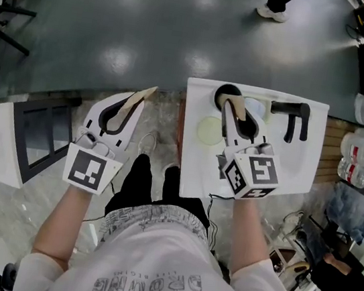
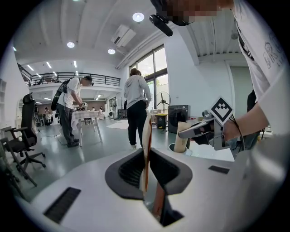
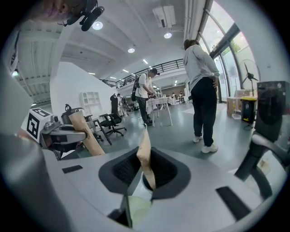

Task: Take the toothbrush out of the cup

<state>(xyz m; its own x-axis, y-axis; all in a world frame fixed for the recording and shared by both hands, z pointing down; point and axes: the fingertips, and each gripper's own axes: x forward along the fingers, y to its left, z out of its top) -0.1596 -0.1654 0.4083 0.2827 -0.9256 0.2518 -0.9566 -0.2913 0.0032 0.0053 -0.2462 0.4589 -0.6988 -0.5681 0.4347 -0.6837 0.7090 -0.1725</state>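
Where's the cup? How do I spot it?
Find the white basin in front of the person. At its far left corner, left of the black tap, sits the cup. It is the only round thing with a dark hollow; the pale green disc beside it looks flat.

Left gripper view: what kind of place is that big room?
Probably a big open lab or workshop: a black wheeled office chair, a person in a white shirt bent over a white-covered table, and a railed upper balcony.
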